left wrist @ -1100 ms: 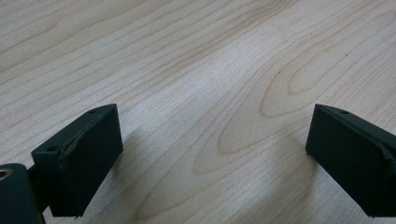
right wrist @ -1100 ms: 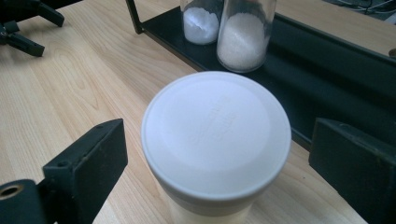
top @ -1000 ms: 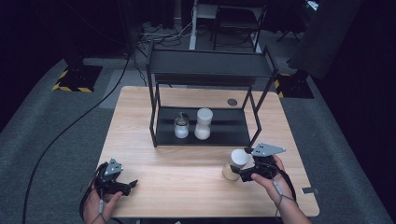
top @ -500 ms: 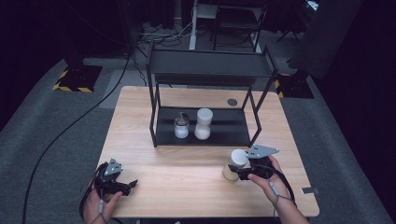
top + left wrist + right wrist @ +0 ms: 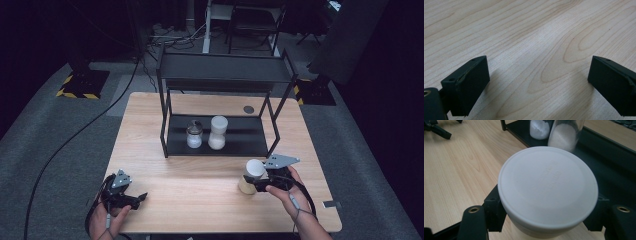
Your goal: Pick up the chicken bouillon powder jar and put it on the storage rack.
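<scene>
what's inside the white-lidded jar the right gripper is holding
Its contents cannot be seen: the round white lid covers the top of the cream jar, and its wall is opaque. The right gripper, shut on it, hides more of its side.

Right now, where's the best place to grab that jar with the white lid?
Grab the jar on its round body just under the white lid, coming in level from the side. It stands upright, and the wider lid overhangs like a lip. The right gripper has just closed there, a finger on either side.
</scene>
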{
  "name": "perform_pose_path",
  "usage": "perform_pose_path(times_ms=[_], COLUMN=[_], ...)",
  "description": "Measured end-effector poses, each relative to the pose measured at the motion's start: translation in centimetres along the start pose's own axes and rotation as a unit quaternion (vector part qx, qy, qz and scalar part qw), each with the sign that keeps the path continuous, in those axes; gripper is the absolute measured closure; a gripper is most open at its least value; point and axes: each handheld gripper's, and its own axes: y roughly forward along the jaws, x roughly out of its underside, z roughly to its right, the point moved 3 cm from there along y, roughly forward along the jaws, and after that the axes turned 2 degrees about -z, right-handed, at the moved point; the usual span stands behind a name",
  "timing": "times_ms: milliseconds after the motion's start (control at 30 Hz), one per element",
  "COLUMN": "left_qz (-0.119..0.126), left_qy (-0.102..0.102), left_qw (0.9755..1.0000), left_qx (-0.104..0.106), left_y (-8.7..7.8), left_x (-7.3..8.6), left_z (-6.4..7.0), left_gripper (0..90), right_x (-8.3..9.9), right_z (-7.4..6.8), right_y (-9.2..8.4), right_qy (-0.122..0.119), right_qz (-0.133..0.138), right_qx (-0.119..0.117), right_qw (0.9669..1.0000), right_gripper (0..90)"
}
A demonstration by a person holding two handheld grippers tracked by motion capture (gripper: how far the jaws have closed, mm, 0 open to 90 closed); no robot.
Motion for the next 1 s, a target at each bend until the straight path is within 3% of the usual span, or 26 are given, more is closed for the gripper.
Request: perform_pose_path(times_ms=[567,1000], left_qz=[0.0,0.001], left_qy=[-0.001,-0.001], left_qw=[1.0,1.0], left_qx=[0.0,0.0], left_y=[0.0,0.0], left_x=[0.0,0.0], left_z=[0.0,0.0], left_gripper=[3.2,3.2], right_x=[-2.9,-5.5], right_z=[0.7,2.1], right_y=[-2.5,-3.7], right_qy=[-0.008,-0.009], right_qz=[0.009,0.017], right_qx=[0.001,0.004], right_qw=[0.9999,0.9998], right_gripper=[33.5,33.5])
